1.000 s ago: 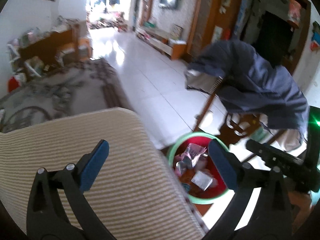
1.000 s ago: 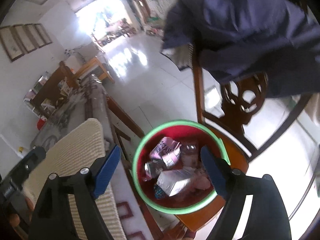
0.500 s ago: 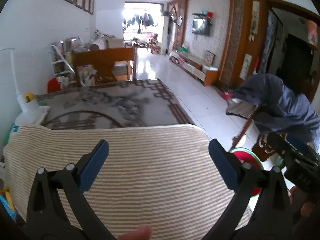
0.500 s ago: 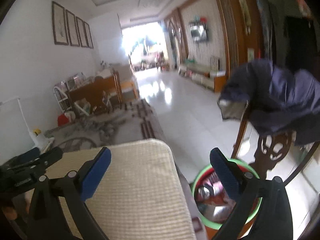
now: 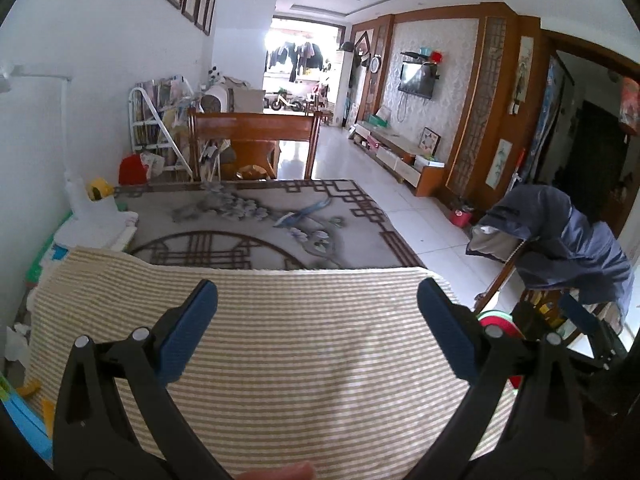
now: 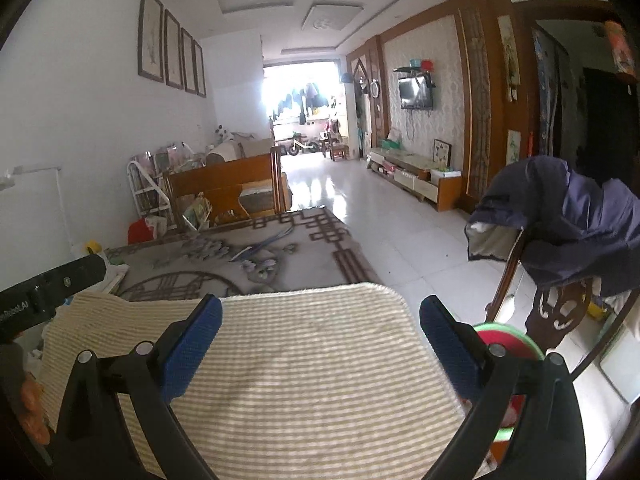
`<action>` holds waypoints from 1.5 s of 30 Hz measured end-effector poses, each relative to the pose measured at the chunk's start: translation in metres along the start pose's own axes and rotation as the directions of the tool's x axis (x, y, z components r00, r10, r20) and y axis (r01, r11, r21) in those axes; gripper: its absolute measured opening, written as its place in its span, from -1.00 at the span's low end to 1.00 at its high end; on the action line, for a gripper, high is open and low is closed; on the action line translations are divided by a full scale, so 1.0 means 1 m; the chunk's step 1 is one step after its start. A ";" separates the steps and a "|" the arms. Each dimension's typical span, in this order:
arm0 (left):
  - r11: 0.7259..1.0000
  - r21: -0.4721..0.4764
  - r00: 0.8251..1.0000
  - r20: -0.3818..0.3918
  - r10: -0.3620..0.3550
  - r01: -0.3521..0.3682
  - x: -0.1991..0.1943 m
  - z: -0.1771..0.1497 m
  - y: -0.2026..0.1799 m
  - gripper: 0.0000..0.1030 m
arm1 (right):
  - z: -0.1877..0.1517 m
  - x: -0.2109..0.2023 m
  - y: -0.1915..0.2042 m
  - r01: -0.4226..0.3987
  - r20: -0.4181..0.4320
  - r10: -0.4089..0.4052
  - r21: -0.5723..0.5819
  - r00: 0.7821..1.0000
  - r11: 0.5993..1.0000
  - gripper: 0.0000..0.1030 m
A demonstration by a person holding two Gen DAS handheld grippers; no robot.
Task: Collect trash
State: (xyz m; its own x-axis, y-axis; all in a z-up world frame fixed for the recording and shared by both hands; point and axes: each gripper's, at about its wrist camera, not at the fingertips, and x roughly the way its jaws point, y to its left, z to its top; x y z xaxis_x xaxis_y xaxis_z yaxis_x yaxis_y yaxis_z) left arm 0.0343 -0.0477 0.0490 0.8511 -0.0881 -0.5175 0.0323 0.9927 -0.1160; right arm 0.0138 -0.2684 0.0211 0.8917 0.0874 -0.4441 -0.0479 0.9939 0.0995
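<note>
Both hand-held grippers are spread wide with nothing in them: the left hand-held gripper (image 5: pixel 318 320) and the right hand-held gripper (image 6: pixel 320 332) hover over a striped mat (image 5: pixel 280 360). No loose trash shows on it. The green-rimmed trash bin (image 6: pixel 508 338) stands low at the right, beside a chair draped with a blue jacket (image 6: pixel 580 216). This looks like a search between pickups; next comes finding another scrap. White lettering on the left tool's body is too partial to read.
</note>
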 end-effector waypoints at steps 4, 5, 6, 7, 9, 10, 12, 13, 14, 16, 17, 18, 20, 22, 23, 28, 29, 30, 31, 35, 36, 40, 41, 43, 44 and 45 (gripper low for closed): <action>1.000 0.016 1.000 0.004 -0.010 0.010 -0.005 -0.001 0.008 0.90 | -0.003 -0.005 0.013 0.012 -0.006 -0.012 -0.011 1.000 1.000 0.86; 1.000 0.019 1.000 0.003 -0.014 0.014 -0.006 -0.002 0.010 0.90 | -0.004 -0.006 0.014 0.014 -0.008 -0.014 -0.012 1.000 1.000 0.86; 1.000 0.022 1.000 0.001 -0.017 0.017 -0.006 -0.002 0.011 0.90 | -0.004 -0.007 0.016 0.017 -0.009 -0.017 -0.013 1.000 1.000 0.86; 0.999 0.025 1.000 0.000 -0.020 0.020 -0.006 -0.003 0.011 0.90 | -0.005 -0.008 0.018 0.020 -0.011 -0.021 -0.013 1.000 1.000 0.86; 0.999 0.032 1.000 0.001 -0.025 0.025 -0.006 -0.003 0.014 0.90 | -0.006 -0.009 0.021 0.028 -0.017 -0.028 -0.012 0.999 1.000 0.86; 0.999 0.033 1.000 0.002 -0.025 0.025 -0.007 -0.004 0.015 0.90 | -0.007 -0.010 0.021 0.030 -0.019 -0.031 -0.012 0.999 0.999 0.86; 0.999 0.032 1.000 0.000 -0.025 0.025 -0.007 -0.004 0.017 0.90 | -0.009 -0.010 0.023 0.035 -0.025 -0.035 -0.010 0.999 0.999 0.86; 0.999 0.032 1.000 -0.002 -0.024 0.024 -0.007 -0.004 0.017 0.90 | -0.009 -0.010 0.023 0.037 -0.028 -0.037 -0.009 0.999 0.999 0.86; 0.999 0.031 1.000 -0.003 -0.023 0.023 -0.007 -0.004 0.017 0.90 | -0.010 -0.010 0.023 0.038 -0.031 -0.038 -0.008 0.999 0.999 0.86; 0.999 0.028 1.000 -0.004 -0.023 0.023 -0.008 -0.006 0.019 0.90 | -0.011 -0.009 0.025 0.040 -0.038 -0.041 -0.008 0.998 0.999 0.86; 0.999 0.027 1.000 -0.006 -0.023 0.023 -0.008 -0.007 0.021 0.90 | -0.011 -0.009 0.026 0.040 -0.041 -0.041 -0.009 0.998 0.999 0.86; 0.999 0.025 1.000 -0.008 -0.020 0.021 -0.008 -0.008 0.022 0.90 | -0.012 -0.008 0.027 0.040 -0.043 -0.041 -0.011 0.998 0.999 0.86; 1.000 0.023 1.000 -0.012 -0.018 0.018 -0.008 -0.008 0.024 0.90 | -0.013 -0.008 0.029 0.040 -0.048 -0.041 -0.015 0.998 0.999 0.86; 1.000 0.019 1.000 -0.015 -0.015 0.015 -0.008 -0.009 0.028 0.90 | -0.013 -0.007 0.031 0.039 -0.053 -0.040 -0.019 0.998 0.999 0.86; 1.000 0.019 1.000 -0.015 -0.013 0.013 -0.007 -0.009 0.029 0.90 | -0.014 -0.006 0.032 0.037 -0.056 -0.038 -0.022 0.998 0.999 0.86; 1.000 0.018 1.000 -0.018 -0.006 0.007 -0.007 -0.009 0.032 0.90 | -0.015 -0.001 0.035 0.031 -0.068 -0.033 -0.031 0.997 0.999 0.86; 1.000 0.017 1.000 -0.020 -0.005 0.006 -0.006 -0.009 0.032 0.90 | -0.016 -0.001 0.035 0.030 -0.071 -0.032 -0.032 0.997 0.999 0.86; 1.000 0.017 1.000 -0.021 -0.005 0.006 -0.006 -0.009 0.033 0.90 | -0.016 0.000 0.036 0.029 -0.074 -0.032 -0.033 0.997 0.999 0.86; 1.000 0.017 1.000 -0.023 -0.004 0.005 -0.005 -0.009 0.033 0.90 | -0.017 0.001 0.036 0.028 -0.077 -0.031 -0.034 0.997 0.999 0.86; 1.000 0.016 1.000 -0.031 -0.001 0.001 -0.002 -0.010 0.034 0.90 | -0.018 0.004 0.037 0.026 -0.087 -0.029 -0.034 0.996 0.999 0.86; 1.000 0.015 0.999 -0.033 0.000 0.001 -0.001 -0.010 0.034 0.90 | -0.018 0.004 0.037 0.026 -0.088 -0.029 -0.035 0.996 0.999 0.86; 1.000 0.015 0.999 -0.039 0.002 -0.001 0.001 -0.010 0.034 0.90 | -0.018 0.004 0.037 0.027 -0.088 -0.030 -0.034 0.996 0.999 0.86; 1.000 0.015 0.999 -0.039 0.001 -0.001 0.001 -0.010 0.034 0.90 | -0.018 0.004 0.037 0.027 -0.088 -0.029 -0.034 0.996 0.999 0.86; 1.000 0.017 0.999 -0.040 0.003 -0.003 0.001 -0.010 0.033 0.90 | -0.019 0.005 0.035 0.028 -0.090 -0.030 -0.032 0.995 0.999 0.86; 1.000 0.016 0.999 -0.039 0.003 -0.002 0.000 -0.010 0.033 0.90 | -0.020 0.006 0.035 0.028 -0.091 -0.031 -0.031 0.995 0.999 0.86; 1.000 0.017 0.999 -0.040 0.003 -0.002 0.001 -0.010 0.033 0.90 | -0.020 0.007 0.035 0.029 -0.093 -0.032 -0.030 0.995 0.999 0.86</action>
State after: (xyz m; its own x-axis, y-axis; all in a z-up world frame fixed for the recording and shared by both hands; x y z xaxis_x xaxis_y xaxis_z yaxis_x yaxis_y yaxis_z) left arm 0.0306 -0.0157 0.0361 0.8294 -0.0884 -0.5516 0.0391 0.9942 -0.1005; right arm 0.0089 -0.2321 0.0034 0.8470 0.0620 -0.5280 -0.0355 0.9976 0.0601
